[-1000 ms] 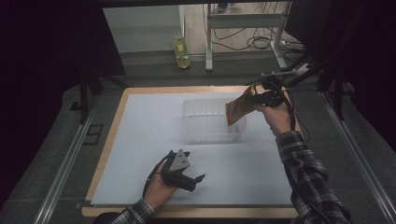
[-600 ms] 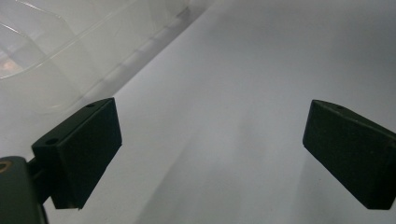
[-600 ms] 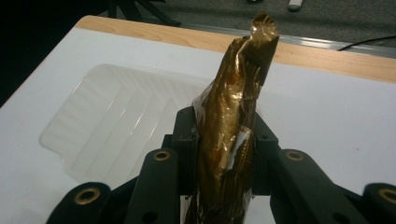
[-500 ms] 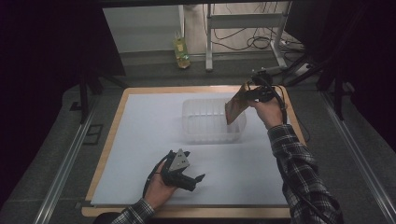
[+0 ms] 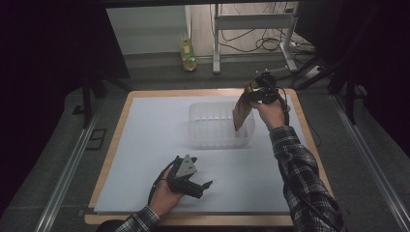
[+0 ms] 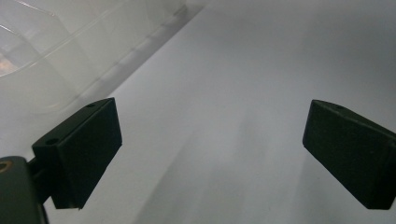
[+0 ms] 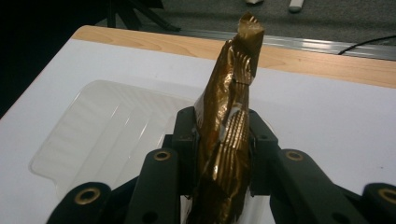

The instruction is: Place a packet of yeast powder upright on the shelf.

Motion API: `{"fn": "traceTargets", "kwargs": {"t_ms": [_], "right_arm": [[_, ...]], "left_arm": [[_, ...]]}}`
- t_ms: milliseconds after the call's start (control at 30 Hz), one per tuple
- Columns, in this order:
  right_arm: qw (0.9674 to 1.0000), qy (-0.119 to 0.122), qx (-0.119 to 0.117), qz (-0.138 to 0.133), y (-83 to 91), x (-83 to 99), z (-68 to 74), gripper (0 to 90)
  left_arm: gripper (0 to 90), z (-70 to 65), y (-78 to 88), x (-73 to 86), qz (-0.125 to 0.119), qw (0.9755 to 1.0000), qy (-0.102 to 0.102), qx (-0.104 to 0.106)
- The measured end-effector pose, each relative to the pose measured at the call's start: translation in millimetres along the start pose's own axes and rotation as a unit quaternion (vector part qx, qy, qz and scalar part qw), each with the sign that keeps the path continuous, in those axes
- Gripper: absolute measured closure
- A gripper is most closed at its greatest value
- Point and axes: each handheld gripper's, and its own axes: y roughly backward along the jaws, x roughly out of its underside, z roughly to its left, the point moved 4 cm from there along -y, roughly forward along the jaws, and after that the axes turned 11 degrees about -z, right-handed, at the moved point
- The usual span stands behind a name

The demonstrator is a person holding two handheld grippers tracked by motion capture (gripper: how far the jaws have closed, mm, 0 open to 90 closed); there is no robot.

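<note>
The right gripper (image 5: 251,96) clamps a gold wrapper (image 7: 227,135) – held upright above the right end of the clear tray (image 5: 208,126) near the desk's far edge. The left gripper (image 5: 205,186) rests near the front edge, jaws spread with nothing between them.

The left gripper (image 5: 205,186) rested low near the table's near edge in the left hand (image 5: 167,191) with its jaws standing wide apart and nothing between them, while the right gripper (image 5: 249,96), raised in the right hand (image 5: 270,113) on an extended, plaid-sleeved forearm, had its jaws clamped together.
</note>
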Motion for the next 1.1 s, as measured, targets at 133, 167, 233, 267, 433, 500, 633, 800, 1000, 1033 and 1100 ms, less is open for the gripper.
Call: {"fn": "traceTargets", "kwargs": {"t_ms": [133,167,233,267,433,500,633,800,1000,1033,1100], "right_arm": [[1.0,0.002,-0.001,0.002,-6.1,1.6,3.4,70.8],[1.0,0.002,-0.001,0.004,-8.4,2.5,4.6,70.8],[1.0,0.002,-0.002,0.005,-12.7,4.4,6.6,70.8],[1.0,0.003,-0.002,0.007,-15.1,5.6,7.4,70.7],[0.9999,0.001,-0.003,0.014,-26.6,13.5,8.8,70.6],[0.9999,-0.003,-0.004,0.014,-30.0,16.0,9.1,70.6],[0.9999,-0.007,-0.005,0.012,-34.3,20.6,9.4,70.5],[0.9999,-0.006,-0.006,0.006,-34.0,23.0,7.5,70.5],[1.0,-0.006,-0.007,-0.001,-32.1,25.8,2.7,69.5],[1.0,-0.007,-0.007,-0.001,-31.7,26.2,1.6,69.1],[0.9999,-0.006,-0.007,-0.007,-30.6,27.3,-1.2,68.1]], "left_arm": [[4.6,-0.3,-0.3,-0.1,-0.001,1.0,0.0,0.001],[4.6,-0.3,-0.3,0.0,0.0,1.0,0.0,0.001],[4.6,-0.5,-0.4,0.1,0.0,1.0,0.0,0.001],[4.6,-0.5,-0.3,0.1,0.001,1.0,0.0,0.001],[4.7,-0.3,-0.5,0.1,-0.001,1.0,0.002,0.001],[4.7,-0.4,-0.6,0.1,-0.001,1.0,0.003,0.001],[4.7,-0.6,-0.6,0.2,0.002,1.0,-0.002,0.002],[4.8,-1.0,-0.8,0.3,0.003,1.0,-0.002,0.002],[4.8,-1.6,-1.3,0.5,0.005,1.0,-0.005,0.003],[4.8,-1.6,-1.3,0.6,0.005,1.0,-0.005,0.003],[4.8,-1.4,-1.5,1.0,0.006,1.0,-0.005,0.002]]}}
